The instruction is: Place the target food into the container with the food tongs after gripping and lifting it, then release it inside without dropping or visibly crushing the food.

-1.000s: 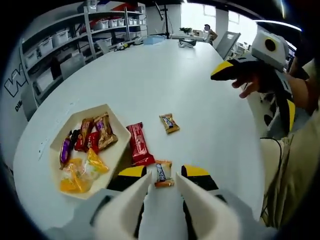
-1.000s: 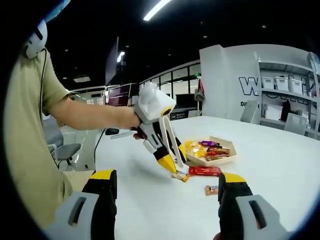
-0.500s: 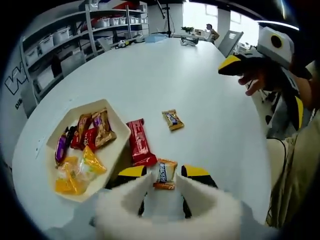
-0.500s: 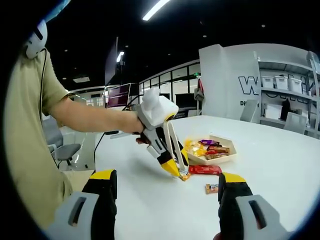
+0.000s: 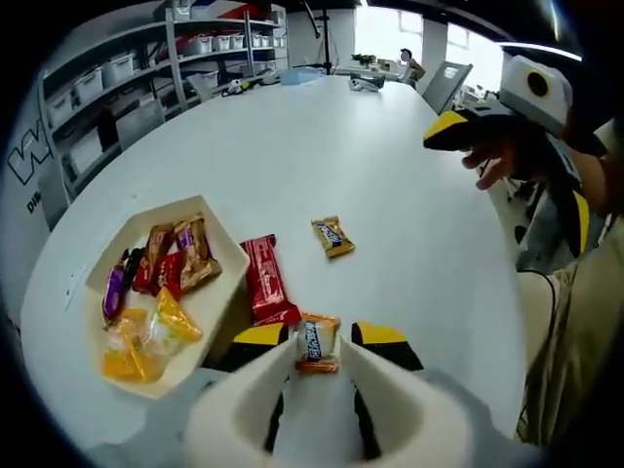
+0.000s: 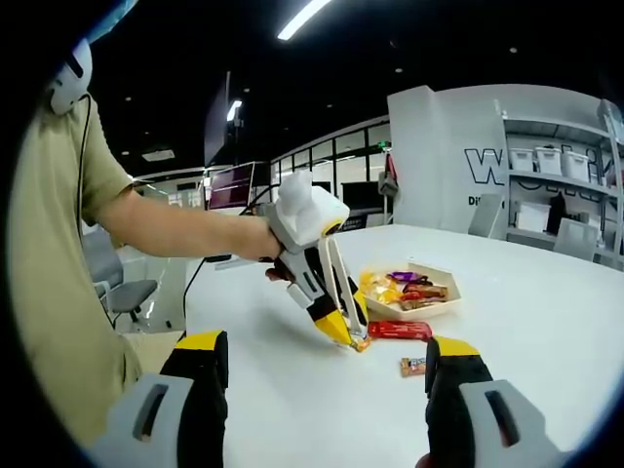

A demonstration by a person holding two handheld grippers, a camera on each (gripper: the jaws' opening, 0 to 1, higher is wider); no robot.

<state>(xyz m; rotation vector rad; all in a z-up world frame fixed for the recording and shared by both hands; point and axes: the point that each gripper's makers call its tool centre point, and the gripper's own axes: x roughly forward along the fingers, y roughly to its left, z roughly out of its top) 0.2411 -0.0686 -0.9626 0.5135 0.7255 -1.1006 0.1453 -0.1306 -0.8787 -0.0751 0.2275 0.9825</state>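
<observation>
Wrapper (image 5: 316, 342), orange with blue label, seemingly uncrushed, sits pinched in left gripper (image 5: 317, 341).

A big white table (image 5: 322, 156) holds a tan tray (image 5: 226, 275) at 9 o'clock. A red bar (image 5: 261, 280) lies just beside the tray. A small orange candy (image 5: 331, 237) lies near the middle.

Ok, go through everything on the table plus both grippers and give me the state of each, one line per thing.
Left gripper: shut on the orange snack, down at the table.
Orange snack: between the left gripper's tips, whether lifted cannot be told.
Red bar: flat on the table, beside the tray.
Small snack: flat on the table, apart from the rest.
Tray: holds several wrapped snacks.
Right gripper: open, holding nothing.
</observation>
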